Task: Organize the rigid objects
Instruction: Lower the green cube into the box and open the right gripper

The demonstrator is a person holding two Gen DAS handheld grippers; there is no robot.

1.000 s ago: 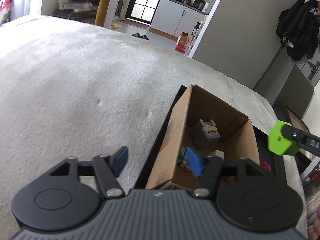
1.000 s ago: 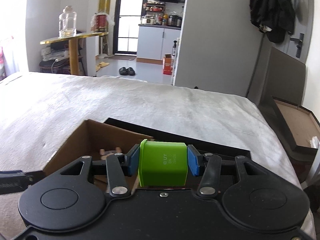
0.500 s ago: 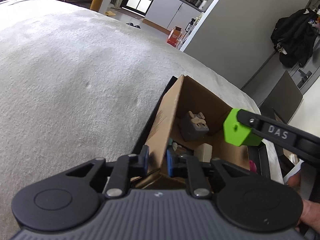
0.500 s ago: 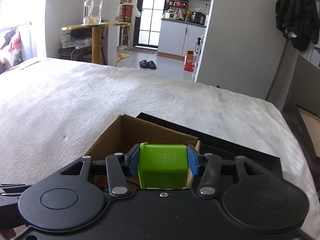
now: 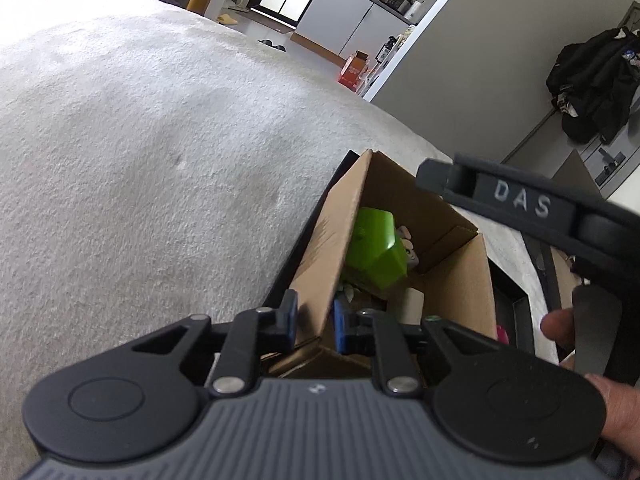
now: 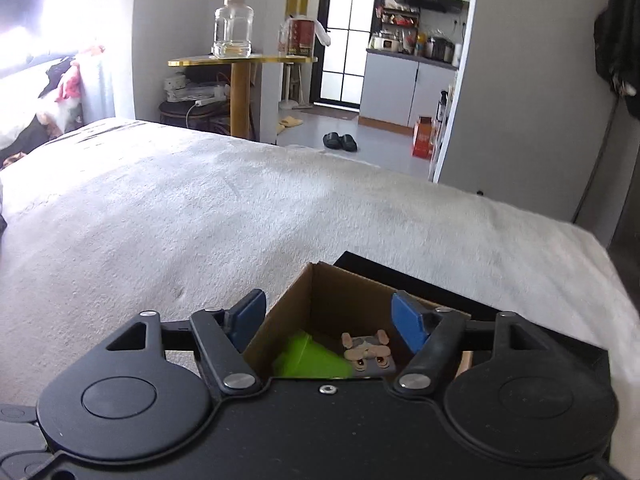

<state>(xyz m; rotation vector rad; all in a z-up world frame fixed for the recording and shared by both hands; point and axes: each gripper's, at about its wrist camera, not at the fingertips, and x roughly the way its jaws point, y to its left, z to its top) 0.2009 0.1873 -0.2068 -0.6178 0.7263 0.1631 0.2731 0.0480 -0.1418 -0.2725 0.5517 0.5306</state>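
Observation:
An open cardboard box (image 5: pixel 460 292) stands on the white blanket with several small items inside. My left gripper (image 5: pixel 314 316) is shut on the box's near left wall, which sits between the blue pads. Inside the box lies a green block (image 5: pixel 374 248), tilted against that wall. In the right wrist view the green block (image 6: pixel 310 358) rests beside a grey toy with tan feet (image 6: pixel 370 350). My right gripper (image 6: pixel 328 316) hovers above the box (image 6: pixel 340 300), its jaws opening and nothing between them. One of its fingers (image 5: pixel 500 196) reaches over the box from the right.
A black tray (image 6: pixel 420 284) lies under and behind the box. The white blanket (image 5: pixel 140 140) stretches far to the left. A person's hand (image 5: pixel 560 326) shows at the right edge. A gold side table (image 6: pixel 240 60) with a glass jar stands beyond the bed.
My left gripper closed on the box wall. The right gripper came over the box from the right and opened; the green block left its pads and now lies in the box.

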